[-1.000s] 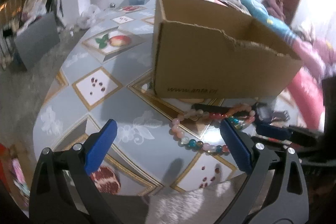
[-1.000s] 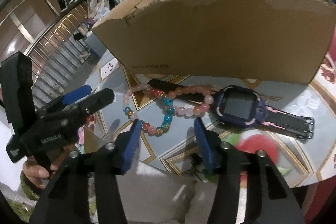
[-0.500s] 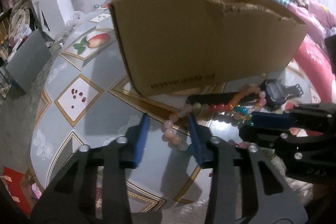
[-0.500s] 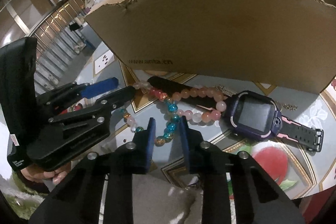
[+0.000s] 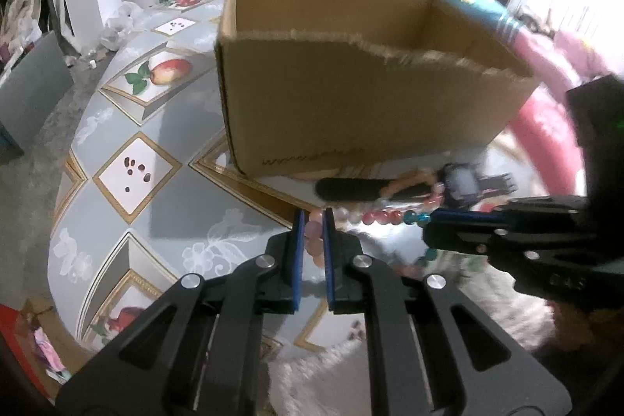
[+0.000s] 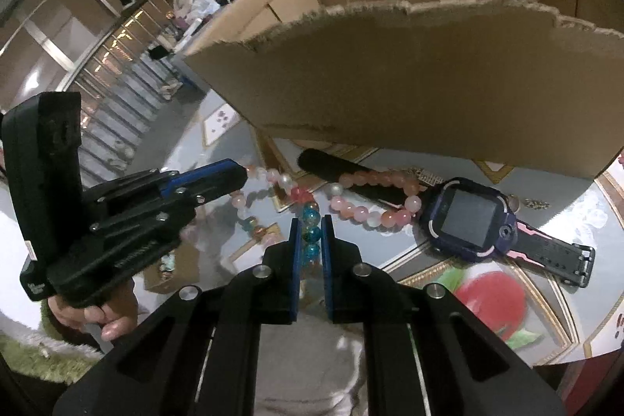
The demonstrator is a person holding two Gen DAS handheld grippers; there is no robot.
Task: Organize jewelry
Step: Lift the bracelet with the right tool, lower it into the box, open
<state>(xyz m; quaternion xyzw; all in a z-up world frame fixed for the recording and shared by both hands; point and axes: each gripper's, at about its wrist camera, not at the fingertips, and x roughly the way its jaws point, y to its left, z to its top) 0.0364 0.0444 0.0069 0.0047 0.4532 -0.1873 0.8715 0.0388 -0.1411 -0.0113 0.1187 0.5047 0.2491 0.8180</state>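
Two grips on one strand of beads, so whatever comes next has to be done by both hands together. My left gripper (image 5: 311, 221) is closing its fingers on the pale pink beads at one end of the bead necklace (image 6: 374, 199), and my right gripper (image 6: 311, 227) is closing on the blue glass beads further along it; in both views the pads sit almost together with beads caught between them. The rest of the strand lies in loops on the counter (image 5: 167, 197), draped over a black strap (image 6: 331, 166) and touching the purple smartwatch (image 6: 468, 217), all just in front of the torn cardboard box (image 5: 351, 115).

As I judge it, the job is to raise the strand and carry it over the ragged front wall into the box. I should finish the squeeze before lifting, since round glass beads can roll out of flat pads. Then both hands should rise at the same pace, keeping the strand slack between them so the cord is not strained. I should watch that the loop lying against the watch does not drag it along, and clear the torn edge fully before letting go
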